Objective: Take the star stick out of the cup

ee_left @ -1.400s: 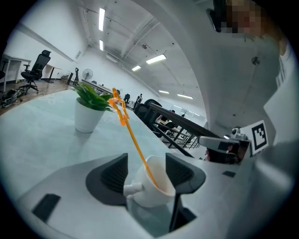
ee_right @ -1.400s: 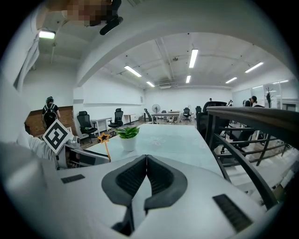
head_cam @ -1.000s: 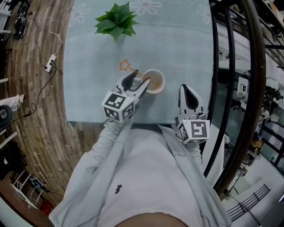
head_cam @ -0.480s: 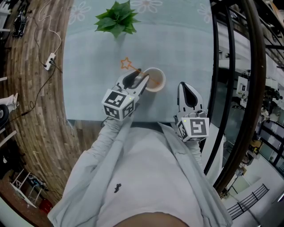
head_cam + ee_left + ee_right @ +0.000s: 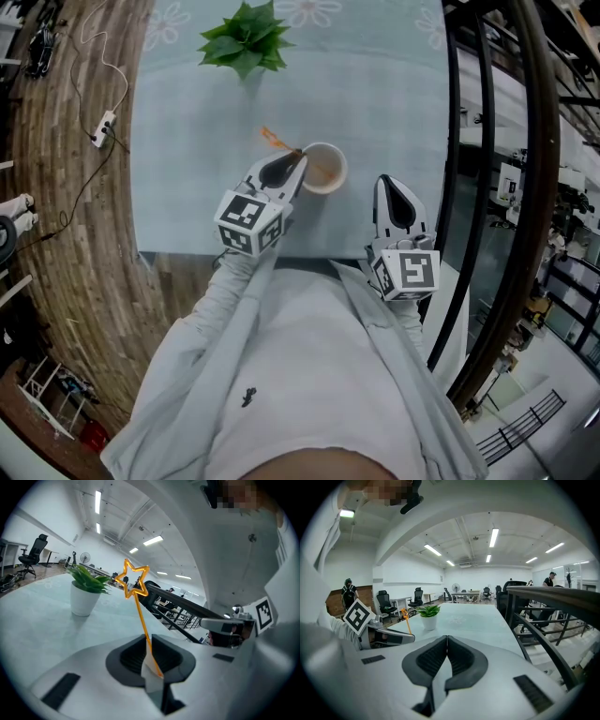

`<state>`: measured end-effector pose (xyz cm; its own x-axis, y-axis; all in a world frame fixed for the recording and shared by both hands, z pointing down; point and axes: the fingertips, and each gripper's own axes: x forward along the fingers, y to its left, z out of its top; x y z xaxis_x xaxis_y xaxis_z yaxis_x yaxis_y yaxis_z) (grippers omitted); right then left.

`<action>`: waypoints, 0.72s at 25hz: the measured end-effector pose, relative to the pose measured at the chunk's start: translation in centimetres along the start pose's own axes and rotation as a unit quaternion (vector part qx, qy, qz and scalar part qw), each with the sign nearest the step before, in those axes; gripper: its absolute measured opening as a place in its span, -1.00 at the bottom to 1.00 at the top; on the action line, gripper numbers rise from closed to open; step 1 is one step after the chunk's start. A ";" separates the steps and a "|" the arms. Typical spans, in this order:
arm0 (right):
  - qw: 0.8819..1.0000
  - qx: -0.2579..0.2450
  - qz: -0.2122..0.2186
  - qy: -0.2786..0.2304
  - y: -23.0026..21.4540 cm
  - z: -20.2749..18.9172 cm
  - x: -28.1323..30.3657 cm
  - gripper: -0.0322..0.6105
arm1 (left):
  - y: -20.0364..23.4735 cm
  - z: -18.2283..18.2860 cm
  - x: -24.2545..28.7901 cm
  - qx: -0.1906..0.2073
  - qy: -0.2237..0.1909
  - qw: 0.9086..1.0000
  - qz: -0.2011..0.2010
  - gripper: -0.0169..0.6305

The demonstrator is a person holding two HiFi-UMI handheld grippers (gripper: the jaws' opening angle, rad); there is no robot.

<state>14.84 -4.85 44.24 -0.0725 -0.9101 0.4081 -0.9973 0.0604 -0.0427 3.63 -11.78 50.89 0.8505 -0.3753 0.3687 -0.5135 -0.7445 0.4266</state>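
Orange and thin, the star stick (image 5: 141, 616) stands up between the jaws of the left claw (image 5: 145, 641). In the left gripper view the jaws have just been closing, and their dark pads now press on the shaft from both sides. The star at its top rises clear above them, tilted a little to the left.

From the head view the left claw (image 5: 296, 159) lies at the left rim of the cup (image 5: 325, 171). The stick (image 5: 273, 140) slants up and left from there, out over the table (image 5: 394, 84). Its lower end is under the claw tips, so whether it still sits inside the cup I cannot tell. The cup stands upright, just in from the table's near edge.

The right claw (image 5: 387, 182) hangs to the right of the cup, apart from it, near the same table edge. In the right gripper view the right claw's (image 5: 446, 639) jaws meet with nothing between them, and the left claw and stick show at the left of that view.

A green plant (image 5: 246, 39) in a white pot stands at the far side of the table, well apart from the cup.
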 end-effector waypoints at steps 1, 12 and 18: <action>1.000 0.000 0.000 0.000 0.0 0.0 0.0 -0.85 | -0.1 0.0 0.0 -0.002 0.000 1.000 -0.001 -0.80; 1.000 0.000 0.005 0.000 -0.1 -0.1 -0.1 -0.85 | -0.4 0.0 -0.1 -0.005 -0.003 1.000 -0.003 -0.83; 1.000 0.002 0.007 -0.006 -0.1 0.3 -0.1 -0.85 | -0.7 0.7 -0.2 -0.004 -0.009 1.000 -0.004 -0.85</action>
<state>14.96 -4.92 43.94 -0.0871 -0.9140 0.3962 -0.9960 0.0720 -0.0529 3.86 -11.53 49.94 0.8564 -0.3798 0.3499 -0.5078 -0.7426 0.4367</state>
